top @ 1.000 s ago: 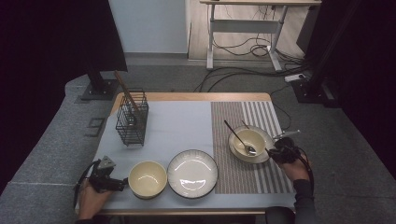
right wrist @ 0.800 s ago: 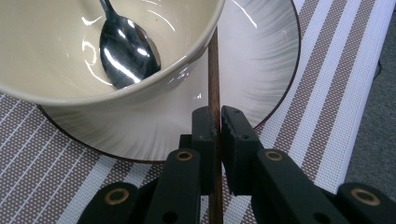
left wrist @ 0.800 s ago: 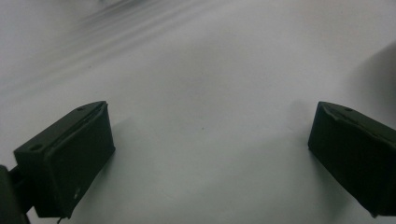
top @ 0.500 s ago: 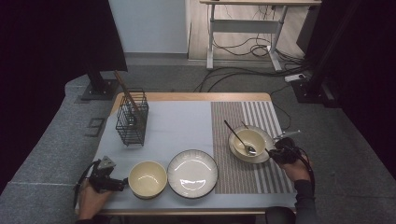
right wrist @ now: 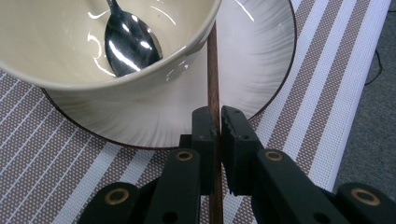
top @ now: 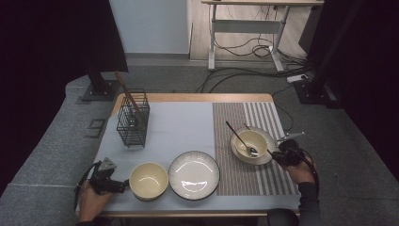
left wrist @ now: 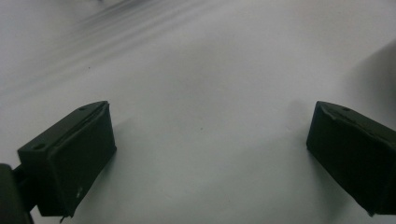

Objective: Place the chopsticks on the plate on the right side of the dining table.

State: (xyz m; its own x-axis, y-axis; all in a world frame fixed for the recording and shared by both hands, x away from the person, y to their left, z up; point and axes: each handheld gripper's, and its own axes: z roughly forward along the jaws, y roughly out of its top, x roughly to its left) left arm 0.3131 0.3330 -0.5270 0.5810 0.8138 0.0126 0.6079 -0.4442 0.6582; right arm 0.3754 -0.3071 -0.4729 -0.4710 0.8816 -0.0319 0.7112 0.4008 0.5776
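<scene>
While the right hand-held gripper [right wrist: 218,122] at lower right is clenched on a brown chopstick [right wrist: 213,70] lying across the plate [right wrist: 261,60] under the spoon bowl [right wrist: 70,56], the left hand-held gripper [left wrist: 210,154] sits released, jaws wide, low over pale mat at lower left. Worktop [top: 188,98] wooden; grey carpet, cables behind.

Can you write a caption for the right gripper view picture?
The right gripper pinches a brown chopstick lying across a white plate, beside a cream bowl holding a spoon.
</scene>
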